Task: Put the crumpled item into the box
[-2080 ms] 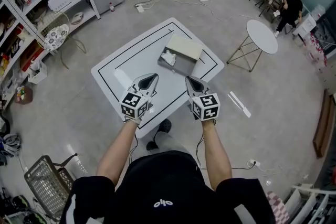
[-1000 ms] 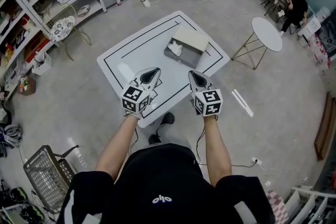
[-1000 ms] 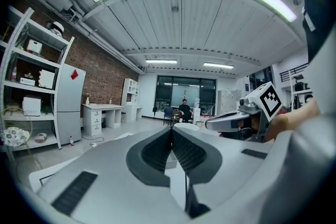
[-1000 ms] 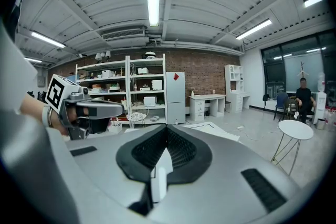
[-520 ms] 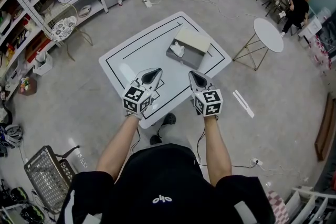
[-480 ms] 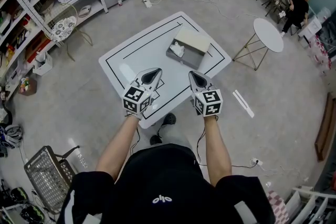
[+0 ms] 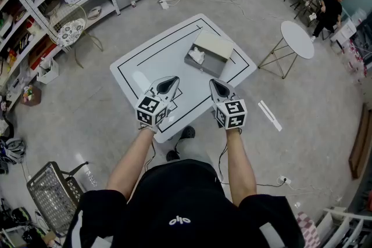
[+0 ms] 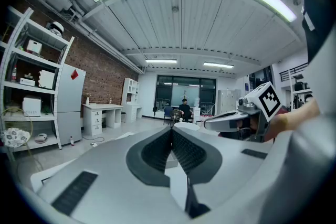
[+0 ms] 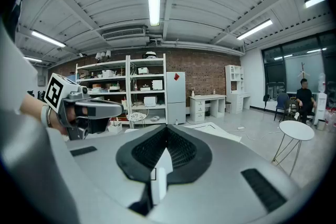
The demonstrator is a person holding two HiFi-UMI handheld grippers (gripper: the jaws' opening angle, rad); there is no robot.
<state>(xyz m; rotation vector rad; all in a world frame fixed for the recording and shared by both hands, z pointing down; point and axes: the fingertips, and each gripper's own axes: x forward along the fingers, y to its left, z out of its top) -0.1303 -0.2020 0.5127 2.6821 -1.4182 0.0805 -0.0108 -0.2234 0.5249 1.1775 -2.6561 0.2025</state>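
A grey open box [image 7: 209,54] with a beige lid flap stands on the far right part of the white table [image 7: 151,58]. A crumpled white item [image 7: 196,56] lies inside the box at its left end. My left gripper [image 7: 170,81] and right gripper [image 7: 214,83] hover side by side over the table's near edge, short of the box. Both are shut with nothing between their jaws. In the left gripper view the left gripper [image 8: 171,129] has its tips meeting, with the right gripper [image 8: 236,119] beside it. In the right gripper view the right gripper [image 9: 167,129] is likewise closed.
A round white side table [image 7: 296,39] stands to the right of the table. Shelving [image 7: 35,3] lines the left wall, and a wire basket [image 7: 55,197] sits on the floor near left. A white strip [image 7: 268,115] lies on the floor. A person [image 7: 331,6] sits far right.
The head view has shifted a little, so the table sits slightly higher in the frame. Both grippers stay shut at the near edge; the crumpled item remains in the box.
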